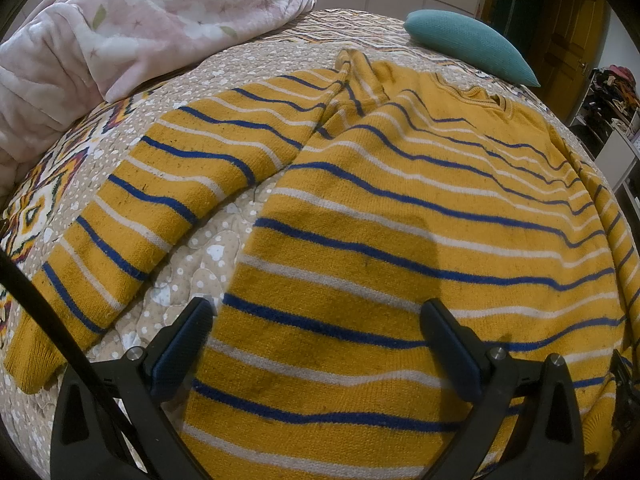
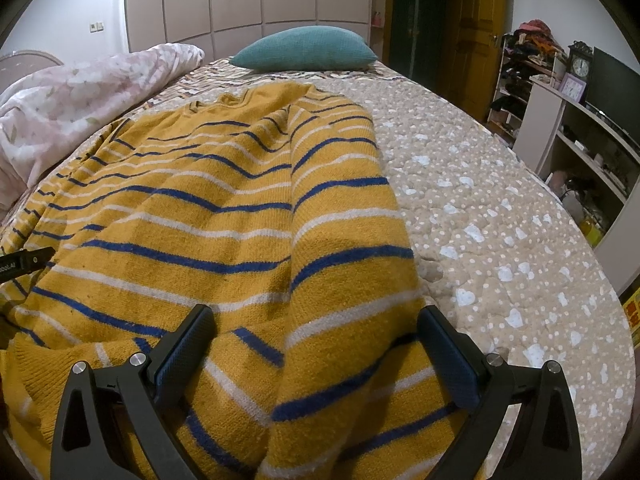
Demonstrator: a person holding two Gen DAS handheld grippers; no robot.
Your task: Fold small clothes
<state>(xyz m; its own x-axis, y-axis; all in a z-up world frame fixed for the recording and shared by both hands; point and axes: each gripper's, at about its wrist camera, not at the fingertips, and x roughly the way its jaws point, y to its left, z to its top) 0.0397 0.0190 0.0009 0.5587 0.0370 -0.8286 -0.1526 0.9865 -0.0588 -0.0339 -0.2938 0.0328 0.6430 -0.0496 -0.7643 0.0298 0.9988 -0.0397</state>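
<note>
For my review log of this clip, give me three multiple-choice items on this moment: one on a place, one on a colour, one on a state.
1. Where does the teal cushion lie?
A. at the far end of the bed, beyond the jumper
B. on the jumper's body
C. on the floor

2. Which stripe colours cross the mustard-yellow knitted jumper?
A. red and black
B. blue and white
C. green only

3. How does the left gripper stand?
A. shut on a sleeve
B. out of sight
C. open over the jumper's body

Answers: 1 A, the cushion sits past the collar on the quilted bedspread; 2 B, blue and white bands alternate; 3 C, its jaws are spread wide with nothing between them.
</note>
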